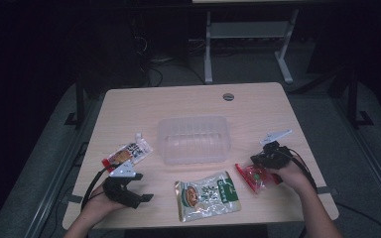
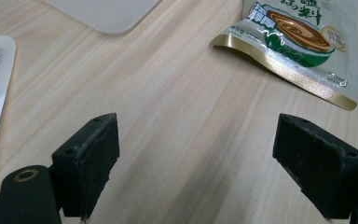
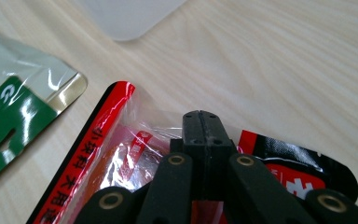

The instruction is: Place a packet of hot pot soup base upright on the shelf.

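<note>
Red sachet [image 1: 254, 177]: near right part of the table [image 1: 129, 104], pinched in my right gripper [image 3: 200, 122], whose jaws are closed flat on its clear film. Left gripper [image 1: 140, 197]: near left edge, jaws spread wide over bare wood, gripping nothing. Green-and-gold soup pouch [image 1: 206, 195]: flat between my two grippers. Orange-and-white packet [image 1: 128, 153]: just beyond my left gripper. Clear plastic tub [image 1: 194, 139]: centre of table, farther back.

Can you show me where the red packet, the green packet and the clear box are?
red packet [image 1: 254, 177], high view, clear middle.
green packet [image 1: 207, 195], high view, picture of bowl.
clear box [image 1: 194, 139], high view, ribbed floor.
</note>
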Tool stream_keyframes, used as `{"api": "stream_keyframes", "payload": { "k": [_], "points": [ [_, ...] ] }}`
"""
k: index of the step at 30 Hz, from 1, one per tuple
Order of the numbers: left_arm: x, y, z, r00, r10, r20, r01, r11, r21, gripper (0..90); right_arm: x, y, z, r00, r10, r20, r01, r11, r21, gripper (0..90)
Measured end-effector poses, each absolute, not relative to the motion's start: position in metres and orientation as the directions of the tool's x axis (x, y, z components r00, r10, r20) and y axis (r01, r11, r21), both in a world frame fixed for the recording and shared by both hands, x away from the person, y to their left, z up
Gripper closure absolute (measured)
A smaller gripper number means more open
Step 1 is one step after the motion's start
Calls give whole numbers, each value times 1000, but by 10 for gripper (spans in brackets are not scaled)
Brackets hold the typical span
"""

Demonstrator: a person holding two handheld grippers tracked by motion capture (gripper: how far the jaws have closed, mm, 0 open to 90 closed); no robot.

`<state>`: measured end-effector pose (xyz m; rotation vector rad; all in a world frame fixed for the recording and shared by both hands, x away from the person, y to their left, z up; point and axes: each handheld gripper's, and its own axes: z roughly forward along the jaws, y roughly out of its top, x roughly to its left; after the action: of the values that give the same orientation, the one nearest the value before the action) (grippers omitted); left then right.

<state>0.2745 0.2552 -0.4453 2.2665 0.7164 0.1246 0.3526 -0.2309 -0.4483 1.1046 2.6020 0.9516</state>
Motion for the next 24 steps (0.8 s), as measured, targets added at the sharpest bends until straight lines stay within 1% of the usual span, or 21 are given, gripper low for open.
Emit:
{"api": "stream_keyframes", "payload": {
  "k": [6,7,12,14,16,19,24],
  "points": [
    [274,255,-445,838,531,-128,463,-566,682,142,346,-234,-446,-715,692,100,599,533,597,897],
    [275,255,-445,842,527,-117,453,-570,685,141,346,-234,-446,-715,692,101,600,532,597,897],
    [273,254,-444,844,523,-117,448,-568,691,142,338,-241,-433,-700,709,86,579,493,650,897],
    [274,254,-444,846,520,-114,444,-571,691,141,330,-250,-429,-691,721,60,570,492,658,897],
    [274,253,-445,848,518,-112,442,-574,689,142,322,-262,-429,-668,741,59,586,476,656,897],
    [273,251,-444,852,512,-109,437,-582,686,142,314,-287,-433,-624,778,66,617,439,653,897],
    [274,249,-444,853,510,-111,437,-582,686,143,313,-313,-444,-566,819,94,670,391,631,897]
  ]
}}
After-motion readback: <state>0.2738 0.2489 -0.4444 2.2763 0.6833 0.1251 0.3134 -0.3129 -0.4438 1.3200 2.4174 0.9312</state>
